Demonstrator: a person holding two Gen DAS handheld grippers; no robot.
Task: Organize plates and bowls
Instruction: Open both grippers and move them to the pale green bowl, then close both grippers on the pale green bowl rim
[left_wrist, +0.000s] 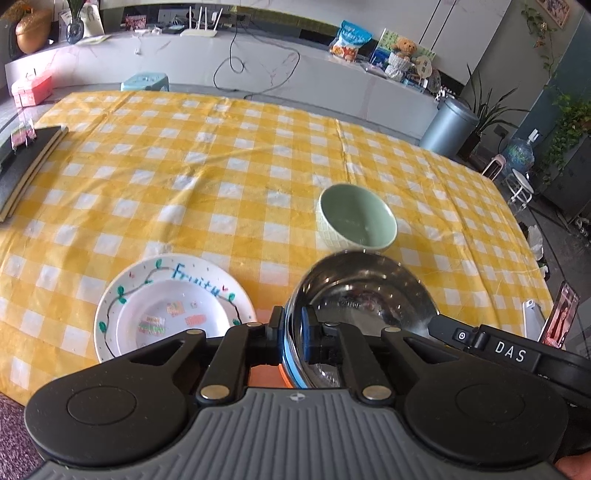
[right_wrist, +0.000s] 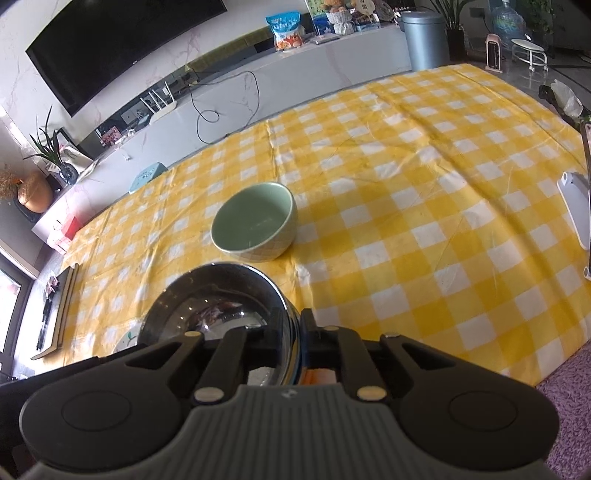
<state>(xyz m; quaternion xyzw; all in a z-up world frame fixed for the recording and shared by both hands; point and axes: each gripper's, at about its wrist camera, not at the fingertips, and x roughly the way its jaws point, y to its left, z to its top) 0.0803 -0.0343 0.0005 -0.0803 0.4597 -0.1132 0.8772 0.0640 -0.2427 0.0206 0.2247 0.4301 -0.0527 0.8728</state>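
A shiny steel bowl (left_wrist: 364, 291) is held near the table's front edge by both grippers. My left gripper (left_wrist: 293, 332) is shut on its left rim. My right gripper (right_wrist: 293, 336) is shut on its right rim; the bowl also shows in the right wrist view (right_wrist: 218, 295). The right gripper's body (left_wrist: 509, 354) shows at the right of the left wrist view. A green ceramic bowl (left_wrist: 356, 218) stands upright just beyond the steel bowl, also in the right wrist view (right_wrist: 255, 221). A white plate (left_wrist: 173, 306) with "Fruity" written on it lies left of the steel bowl.
The table has a yellow checked cloth (left_wrist: 221, 166). A dark notebook stack (left_wrist: 26, 162) lies at the far left edge. A phone on a white stand (left_wrist: 554, 321) is at the right edge. A grey bin (left_wrist: 448, 129) stands beyond the table.
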